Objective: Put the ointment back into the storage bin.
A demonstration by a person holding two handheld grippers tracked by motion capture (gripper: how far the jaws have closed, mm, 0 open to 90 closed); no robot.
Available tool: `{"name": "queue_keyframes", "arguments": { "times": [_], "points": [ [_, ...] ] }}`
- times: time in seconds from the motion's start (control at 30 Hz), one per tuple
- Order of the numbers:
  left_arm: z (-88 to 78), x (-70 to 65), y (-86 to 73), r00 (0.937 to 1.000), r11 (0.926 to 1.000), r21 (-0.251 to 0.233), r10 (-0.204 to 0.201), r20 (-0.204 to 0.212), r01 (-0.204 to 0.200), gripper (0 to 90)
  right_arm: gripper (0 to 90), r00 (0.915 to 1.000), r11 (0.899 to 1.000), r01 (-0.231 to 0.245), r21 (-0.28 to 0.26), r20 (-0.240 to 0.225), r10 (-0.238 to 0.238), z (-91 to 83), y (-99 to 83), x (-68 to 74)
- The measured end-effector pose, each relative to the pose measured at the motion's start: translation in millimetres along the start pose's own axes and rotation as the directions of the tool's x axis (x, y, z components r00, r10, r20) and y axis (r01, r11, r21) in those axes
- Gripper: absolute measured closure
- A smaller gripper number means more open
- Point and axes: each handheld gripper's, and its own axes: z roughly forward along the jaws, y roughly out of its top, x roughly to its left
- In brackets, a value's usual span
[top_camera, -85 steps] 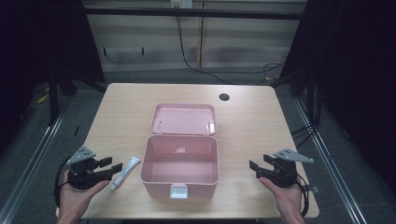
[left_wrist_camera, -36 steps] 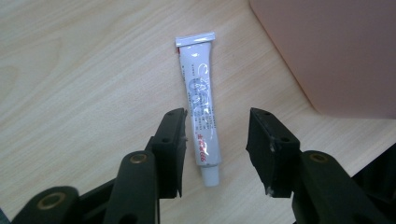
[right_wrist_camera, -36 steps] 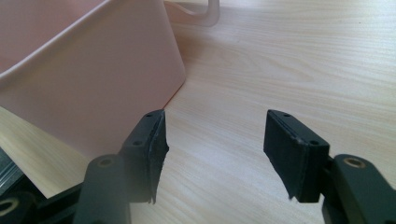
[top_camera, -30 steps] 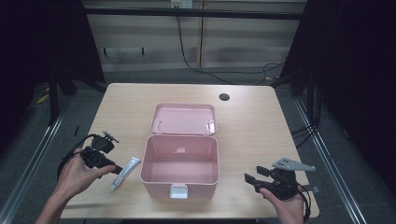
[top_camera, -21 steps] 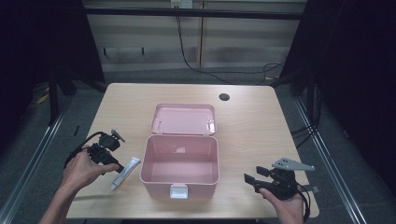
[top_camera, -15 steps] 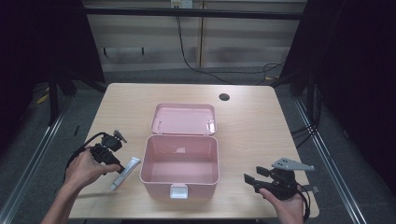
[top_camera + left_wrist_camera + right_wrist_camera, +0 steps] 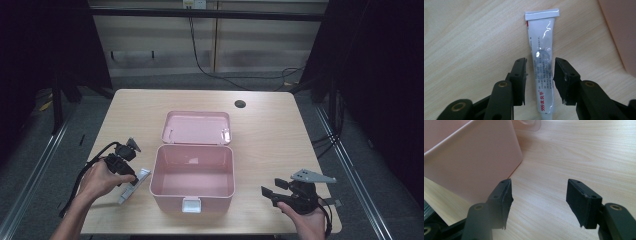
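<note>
A white ointment tube with red print lies flat on the wooden table, just left of the open pink box. My left gripper points down over it with a jaw on each side of the tube. The jaws have just been closing; the right pad is at the tube's edge, and a gap remains at the left pad. From above, the left gripper sits at the upper end of the tube. My right gripper rests low by the box's front right corner. Its jaws have just been opening, with nothing between them.
The box's lid lies flat behind it, and a white latch is on the front wall. The pink wall stands close to the left of my right gripper. A round cable hole is in the table's far side.
My left hand has moved right from the table's left edge and sunk onto the tube, with its jaws now astride it. The right hand has held still, its jaws slightly wider.
</note>
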Motion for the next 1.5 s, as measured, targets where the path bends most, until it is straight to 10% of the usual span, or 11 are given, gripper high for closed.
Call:
{"name": "queue_keyframes", "arguments": {
  "times": [0.43,1.5],
  "points": [
    [14.4,-5.7,3.4,0.9999,0.9989,0.046,-0.003,-0.012,0.003,67.1,36.1,1.0,1.0,-0.002,0.004,-0.009,0.002,0.8,0.2,-0.1],
    [15.2,-2.4,-3.7,0.9987,0.9992,-0.009,0.039,-0.033,-0.039,71.2,35.6,0.9996,1.0,0.006,0.013,-0.026,-0.006,3.4,0.6,0.9]
  ]
}}
